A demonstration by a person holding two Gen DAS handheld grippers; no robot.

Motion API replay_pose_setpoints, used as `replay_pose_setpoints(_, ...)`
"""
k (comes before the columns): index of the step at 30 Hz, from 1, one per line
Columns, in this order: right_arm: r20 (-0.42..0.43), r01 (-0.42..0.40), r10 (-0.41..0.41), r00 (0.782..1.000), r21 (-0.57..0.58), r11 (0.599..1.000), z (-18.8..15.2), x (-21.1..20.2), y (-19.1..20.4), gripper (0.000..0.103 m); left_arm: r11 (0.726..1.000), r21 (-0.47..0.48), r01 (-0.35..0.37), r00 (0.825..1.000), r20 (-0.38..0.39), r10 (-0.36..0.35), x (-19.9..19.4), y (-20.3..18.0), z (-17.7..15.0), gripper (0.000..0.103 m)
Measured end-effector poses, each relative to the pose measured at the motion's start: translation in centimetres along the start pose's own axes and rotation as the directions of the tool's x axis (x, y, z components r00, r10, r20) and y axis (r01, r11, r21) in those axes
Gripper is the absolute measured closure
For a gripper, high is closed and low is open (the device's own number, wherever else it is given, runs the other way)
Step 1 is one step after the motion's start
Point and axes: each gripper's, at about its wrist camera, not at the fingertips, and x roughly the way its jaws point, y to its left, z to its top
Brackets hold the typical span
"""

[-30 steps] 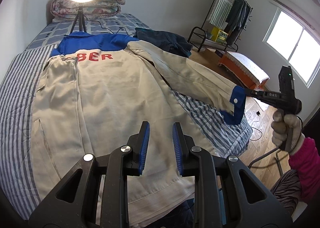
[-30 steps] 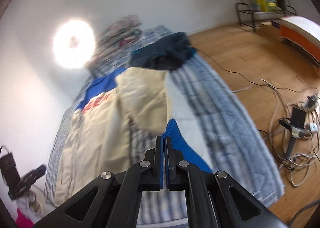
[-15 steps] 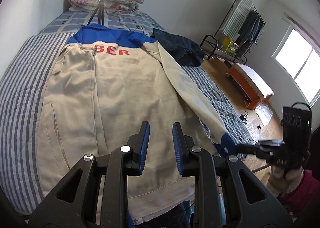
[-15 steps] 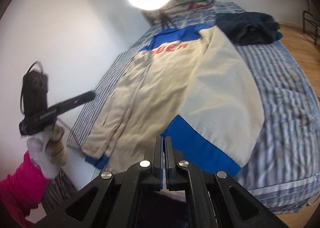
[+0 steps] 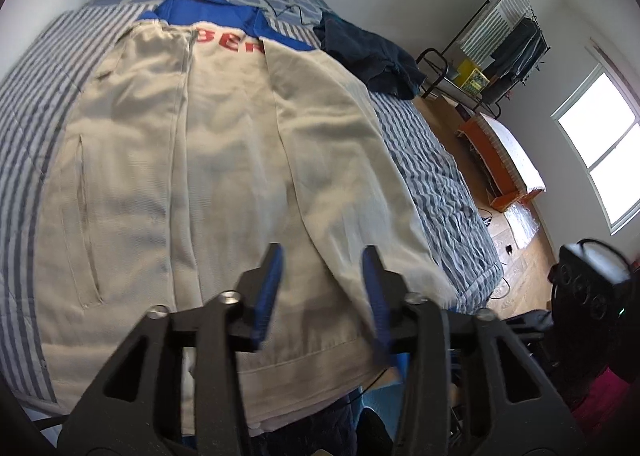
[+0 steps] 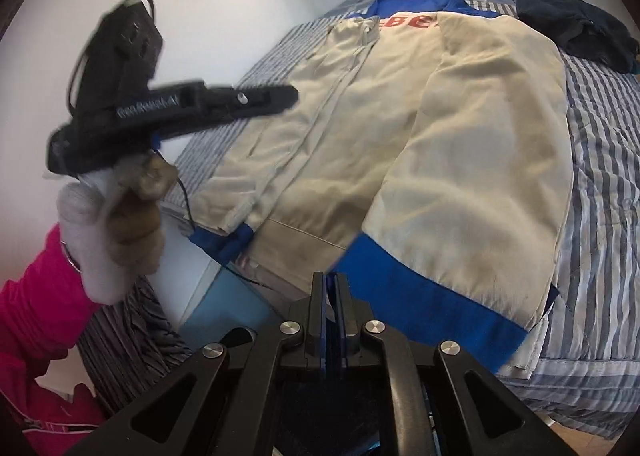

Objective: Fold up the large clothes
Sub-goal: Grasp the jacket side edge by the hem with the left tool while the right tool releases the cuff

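1. Right wrist view, nearest: my right gripper [image 6: 330, 288] has its jaws just parting, a sliver of gap between the pads. The blue cuff [image 6: 432, 308] of the folded-in sleeve lies just beyond the tips; whether cloth sits in the gap I cannot tell. I judge I am letting the sleeve go where it belongs, laid down over the jacket's body.
2. My left gripper [image 5: 322, 288] hovers over the hem, jaws opening, about half spread, nothing between them. Likely readying for the hem fold.
3. The jacket [image 5: 224, 160] lies flat on the striped bed [image 5: 432, 160], beige body, blue collar end far from me.
4. Red lettering near the collar [image 5: 230, 43]: "BER" legible, rest covered.
5. Beyond: dark garment [image 5: 368, 60], clothes rack [image 5: 500, 36].
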Motion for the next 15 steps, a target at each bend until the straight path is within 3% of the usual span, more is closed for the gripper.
replay_pose_setpoints(1,0.017,-0.025,0.025,1.0,0.0,1.0,0.2,-0.7,-0.1,0.069,1.0,-0.002,0.009,1.0,-0.015,-0.009,0.4,-0.1,-0.3,0.055)
replay_pose_setpoints(2,0.041,-0.039,0.039,0.998,-0.006,0.999,0.2,-1.6,-0.1,0.066,1.0,-0.006,0.016,0.999,-0.028,-0.016,0.7,-0.1,-0.5,0.055)
replay_pose_setpoints(5,0.103,-0.042,0.04,0.994,0.016,0.999,0.5,-3.5,-1.0,0.066,0.998,-0.042,0.05,0.997,-0.064,-0.052,1.9,-0.2,-1.2,0.055)
replay_pose_setpoints(10,0.134,0.113,-0.141,0.981,0.198,0.974,0.4,-5.3,-7.1,0.066,0.983,-0.15,0.107,0.98,-0.148,-0.13,5.1,0.2,-2.9,0.055)
replay_pose_setpoints(15,0.077,0.034,-0.068,0.995,0.374,0.927,-1.2,-4.5,-12.6,0.066,0.961,-0.227,0.157,0.955,-0.213,-0.206,7.9,-0.1,-4.4,0.055)
